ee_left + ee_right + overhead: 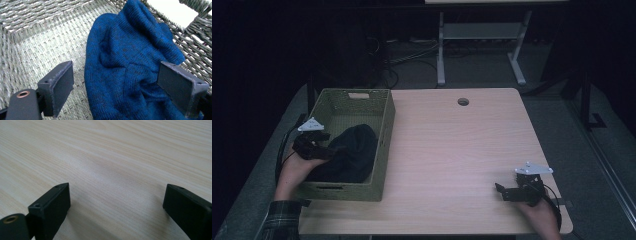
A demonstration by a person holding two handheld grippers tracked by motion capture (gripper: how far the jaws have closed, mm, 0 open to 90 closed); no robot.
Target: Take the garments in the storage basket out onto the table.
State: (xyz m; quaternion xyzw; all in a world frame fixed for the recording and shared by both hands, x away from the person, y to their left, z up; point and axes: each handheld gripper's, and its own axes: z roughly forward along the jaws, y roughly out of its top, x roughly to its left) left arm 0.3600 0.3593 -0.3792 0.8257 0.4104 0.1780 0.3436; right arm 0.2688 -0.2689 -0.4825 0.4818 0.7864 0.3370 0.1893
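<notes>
Left gripper (116, 82), jaws wide, straddles a blue knit garment (130, 62) inside the woven basket (384, 95) at left; right gripper (116, 207) gapes empty over bare table (452, 145).

Blue garment (130, 62): soft knit cloth, matt, fine ribbed texture. Basket (45, 42): woven grey-green fibre, rough, w/ coarse twisted strands. Bench (112, 157): pale wood-grain top, smooth, slight sheen. Left claw (116, 90) & right claw (116, 205): black matt pads.

Wooden table (452, 145) carries a woven basket (384, 137).
</notes>
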